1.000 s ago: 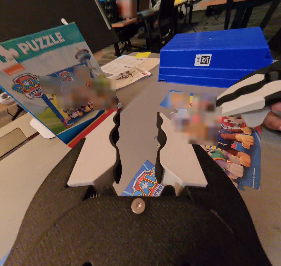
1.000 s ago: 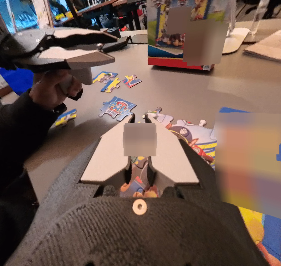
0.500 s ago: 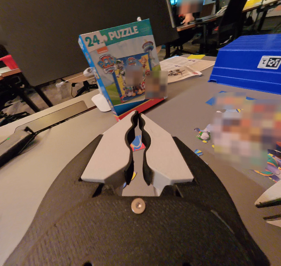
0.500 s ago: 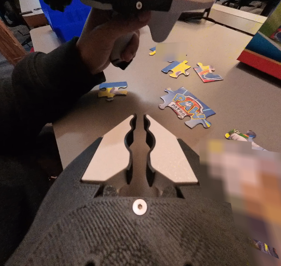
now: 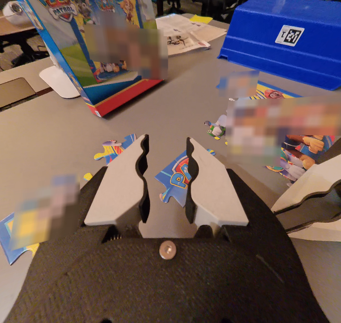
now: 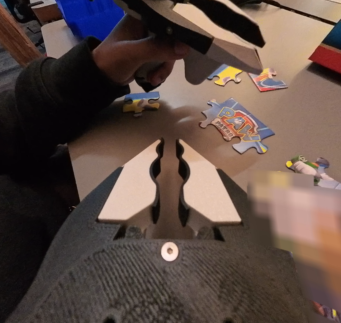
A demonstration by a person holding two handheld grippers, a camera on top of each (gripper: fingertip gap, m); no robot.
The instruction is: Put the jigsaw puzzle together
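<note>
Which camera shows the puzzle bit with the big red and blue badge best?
The right wrist view: the badge piece lies whole and uncovered on the grey table. In the left wrist view the badge piece is partly hidden behind the left tongs, which are open and hold nothing.

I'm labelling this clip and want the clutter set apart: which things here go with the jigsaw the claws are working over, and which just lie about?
With the jigsaw:
- joined logo pieces, below the open left claw
- loose blue-and-yellow piece
- yellow piece, red-and-blue piece
- assembled section
- puzzle box
- right claw, open, empty

Lying about:
- blue bin
- printed papers
</note>
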